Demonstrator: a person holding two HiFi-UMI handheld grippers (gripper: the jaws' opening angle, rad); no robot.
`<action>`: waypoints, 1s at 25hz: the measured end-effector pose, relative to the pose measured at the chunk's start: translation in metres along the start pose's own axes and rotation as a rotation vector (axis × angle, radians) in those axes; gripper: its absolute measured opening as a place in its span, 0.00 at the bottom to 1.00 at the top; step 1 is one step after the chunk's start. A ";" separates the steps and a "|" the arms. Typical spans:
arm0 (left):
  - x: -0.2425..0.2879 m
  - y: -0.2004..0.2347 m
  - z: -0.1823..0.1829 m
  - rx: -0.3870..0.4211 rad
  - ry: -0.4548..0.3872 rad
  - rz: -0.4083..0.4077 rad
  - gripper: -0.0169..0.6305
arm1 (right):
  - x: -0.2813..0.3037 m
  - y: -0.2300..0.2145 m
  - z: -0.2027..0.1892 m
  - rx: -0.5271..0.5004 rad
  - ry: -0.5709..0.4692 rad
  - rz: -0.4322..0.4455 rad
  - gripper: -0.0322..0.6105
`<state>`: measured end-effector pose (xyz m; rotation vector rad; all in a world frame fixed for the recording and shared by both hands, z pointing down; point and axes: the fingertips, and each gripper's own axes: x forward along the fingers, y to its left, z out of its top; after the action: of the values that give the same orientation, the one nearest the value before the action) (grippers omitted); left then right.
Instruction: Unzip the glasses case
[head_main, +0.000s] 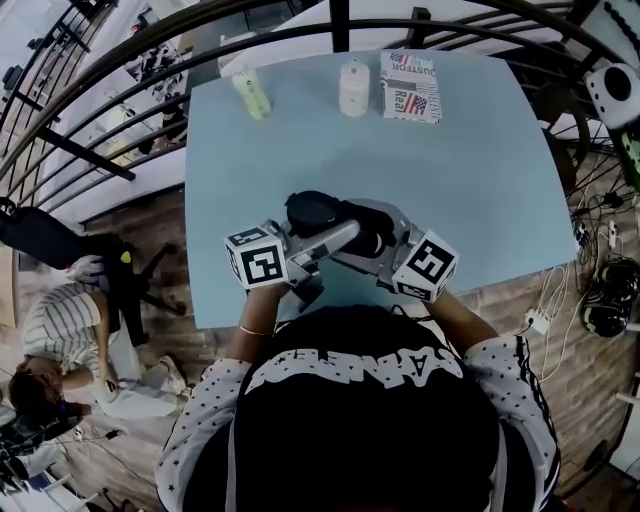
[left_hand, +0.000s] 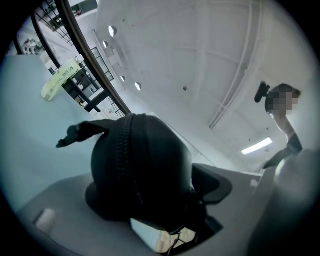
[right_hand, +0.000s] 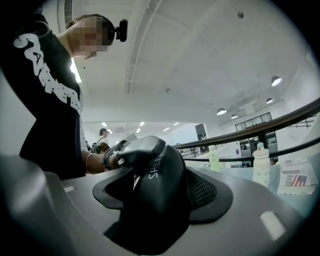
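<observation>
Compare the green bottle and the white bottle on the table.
Colour: the green bottle is pale green; the white bottle is white.
Build: the green bottle is slimmer, the white bottle stouter.
Place: the white bottle stands next to the printed box; the green bottle stands apart, further to the left.
Both stand upright near the far edge of the blue table.

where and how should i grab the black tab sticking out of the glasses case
Pinch the flat black tab near its free tip, coming in from beyond that tip. It juts clear of the black zipped glasses case where the zip line ends, so little should block a tool there. The left tool and right tool are both shut on the case; one must release first.
</observation>
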<state>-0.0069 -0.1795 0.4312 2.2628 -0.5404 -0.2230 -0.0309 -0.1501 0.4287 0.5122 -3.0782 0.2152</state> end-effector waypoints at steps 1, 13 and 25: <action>-0.001 0.001 0.000 -0.001 -0.005 0.011 0.03 | 0.002 0.002 -0.001 -0.007 0.004 0.013 0.58; -0.004 0.007 0.008 0.046 -0.028 0.068 0.03 | 0.006 -0.001 -0.004 -0.092 0.027 0.016 0.58; -0.046 0.020 0.065 0.133 -0.196 0.194 0.03 | -0.015 -0.019 -0.034 -0.130 0.154 -0.045 0.44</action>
<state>-0.0752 -0.2138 0.4014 2.3106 -0.8962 -0.3218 -0.0109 -0.1588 0.4648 0.5322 -2.9038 0.0510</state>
